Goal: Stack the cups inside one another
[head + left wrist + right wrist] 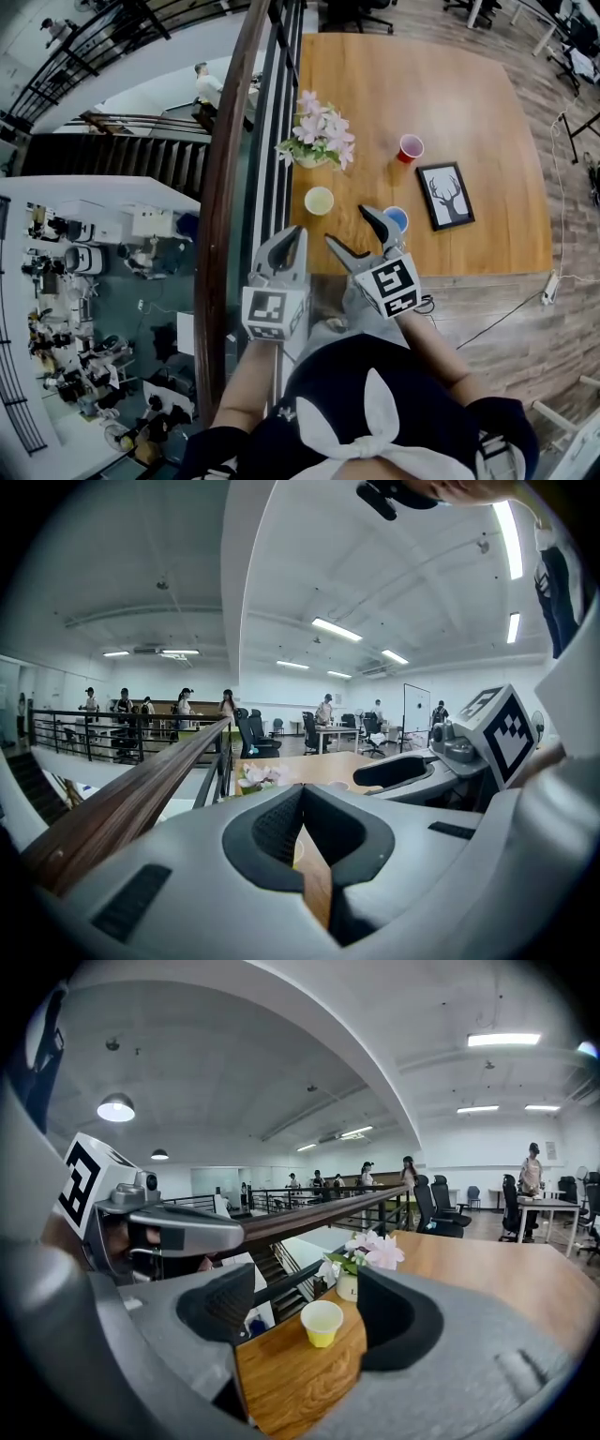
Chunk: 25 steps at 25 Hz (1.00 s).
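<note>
The right hand-held gripper (347,225) is wide open and holds nothing. In the right gripper view the yellow cup (322,1323) shows in the gap between its jaws, but it stands further out on the counter (469,112), upright and clear of both pads. From the head view, the yellow cup (319,200) sits near the counter's left edge, just ahead of both gripper tips.

The blue cup (399,217) stands just beside the right gripper's outer jaw and is partly hidden behind it. The red cup (411,147) is further back on the counter, well apart from both grippers, with a framed deer picture (445,195) lying to its right. A pot of pink flowers (319,141) stands behind the yellow cup, next to the railing (239,169).

The left hand-held gripper (296,234) hovers at the counter's near edge with its jaw tips together and nothing between them; a sliver of the counter shows through the slot below them in its own view (302,794).
</note>
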### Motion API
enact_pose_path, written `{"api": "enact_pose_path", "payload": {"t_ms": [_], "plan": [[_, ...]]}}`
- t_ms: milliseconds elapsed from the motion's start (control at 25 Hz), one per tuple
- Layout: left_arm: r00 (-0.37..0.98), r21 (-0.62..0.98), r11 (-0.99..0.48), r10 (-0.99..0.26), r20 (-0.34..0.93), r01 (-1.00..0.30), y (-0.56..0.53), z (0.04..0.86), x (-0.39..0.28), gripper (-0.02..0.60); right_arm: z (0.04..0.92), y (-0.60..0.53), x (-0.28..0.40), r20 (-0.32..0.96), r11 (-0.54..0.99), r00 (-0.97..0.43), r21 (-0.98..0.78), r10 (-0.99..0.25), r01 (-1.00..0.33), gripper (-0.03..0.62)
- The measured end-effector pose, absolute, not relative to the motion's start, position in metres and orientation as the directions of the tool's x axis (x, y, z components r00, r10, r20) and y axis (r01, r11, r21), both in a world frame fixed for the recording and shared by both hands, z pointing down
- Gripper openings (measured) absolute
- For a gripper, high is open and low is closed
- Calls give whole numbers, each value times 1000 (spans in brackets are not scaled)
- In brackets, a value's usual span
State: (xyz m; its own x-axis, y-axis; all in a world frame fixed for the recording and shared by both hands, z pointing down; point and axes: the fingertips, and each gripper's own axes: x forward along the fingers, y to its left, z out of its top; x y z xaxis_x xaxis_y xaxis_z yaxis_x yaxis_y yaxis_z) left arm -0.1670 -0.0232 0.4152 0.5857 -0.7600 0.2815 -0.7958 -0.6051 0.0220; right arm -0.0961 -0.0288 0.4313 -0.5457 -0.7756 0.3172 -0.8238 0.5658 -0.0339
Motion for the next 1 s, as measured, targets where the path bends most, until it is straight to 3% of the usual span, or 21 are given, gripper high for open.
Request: {"api": "enact_pose_path", "payload": {"t_ms": [1000], "plan": [[559,28,-592,-743,368,-805,-101,466,-176,17,535,-100,-126,552,622,-564,-101,-614,-776,356]]}}
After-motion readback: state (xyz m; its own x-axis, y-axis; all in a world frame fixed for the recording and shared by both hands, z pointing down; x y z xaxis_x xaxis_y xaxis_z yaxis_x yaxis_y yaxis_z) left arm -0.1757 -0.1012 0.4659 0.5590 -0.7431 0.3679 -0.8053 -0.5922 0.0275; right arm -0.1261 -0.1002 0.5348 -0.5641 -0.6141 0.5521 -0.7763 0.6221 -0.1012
